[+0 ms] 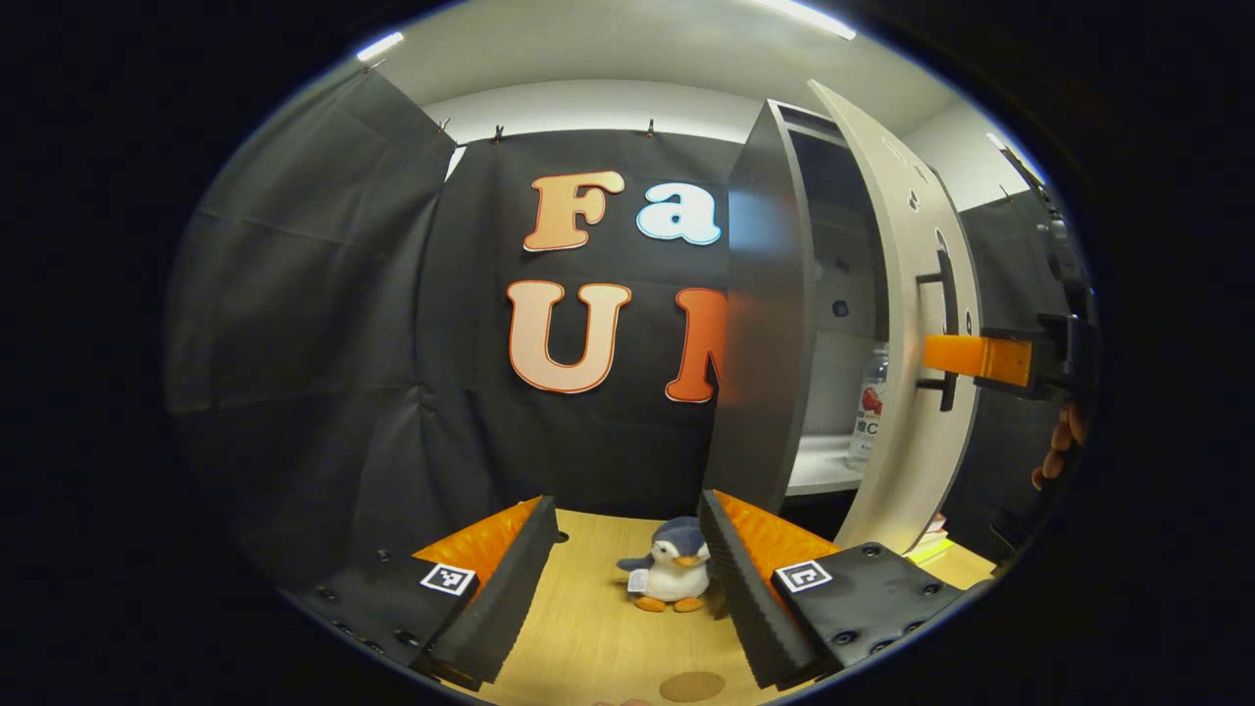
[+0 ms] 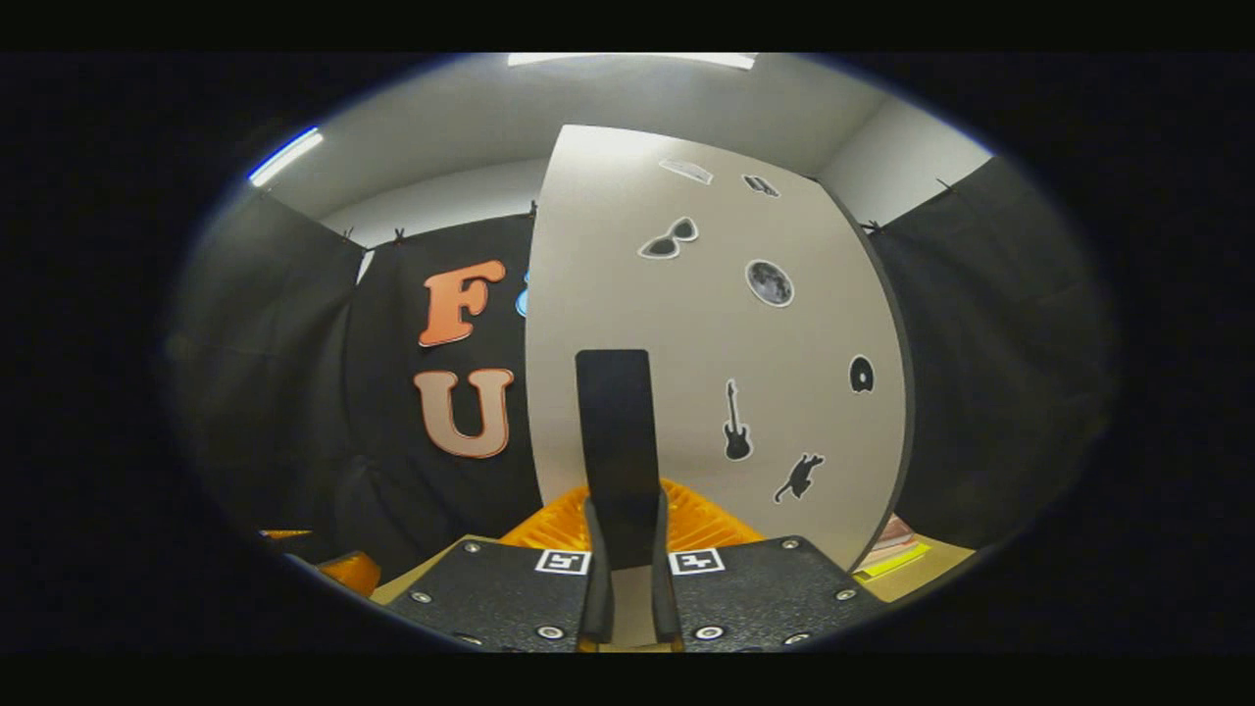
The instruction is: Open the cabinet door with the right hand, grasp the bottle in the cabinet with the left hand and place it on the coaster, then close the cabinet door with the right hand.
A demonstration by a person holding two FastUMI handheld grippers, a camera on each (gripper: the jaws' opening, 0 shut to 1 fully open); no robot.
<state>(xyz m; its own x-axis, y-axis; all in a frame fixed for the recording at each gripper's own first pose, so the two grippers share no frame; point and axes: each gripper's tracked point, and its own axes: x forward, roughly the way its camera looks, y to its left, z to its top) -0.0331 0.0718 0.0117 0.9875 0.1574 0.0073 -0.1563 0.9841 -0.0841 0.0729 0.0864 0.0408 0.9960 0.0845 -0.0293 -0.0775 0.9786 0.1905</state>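
The grey cabinet [image 1: 770, 324] stands at the right with its pale door [image 1: 902, 294] swung partly open. Inside, on the white shelf [image 1: 824, 466], a clear bottle [image 1: 871, 402] with a red label stands upright, half hidden by the door's edge. My right gripper [image 1: 966, 355] is shut on the door's black handle [image 1: 946, 328]. In the right gripper view the handle [image 2: 615, 422] runs up between the fingers of my right gripper [image 2: 625, 510], against the sticker-covered door [image 2: 706, 324]. My left gripper [image 1: 627, 502] hangs open over the table, holding nothing. A round brown coaster [image 1: 691, 685] lies below it.
A small plush penguin [image 1: 672, 569] sits on the wooden table [image 1: 588, 628] between the left gripper's fingers. A stack of books [image 2: 897, 549] lies beside the cabinet's base. A person's hand [image 1: 1059, 446] holds the right gripper. Black cloth walls close in the booth.
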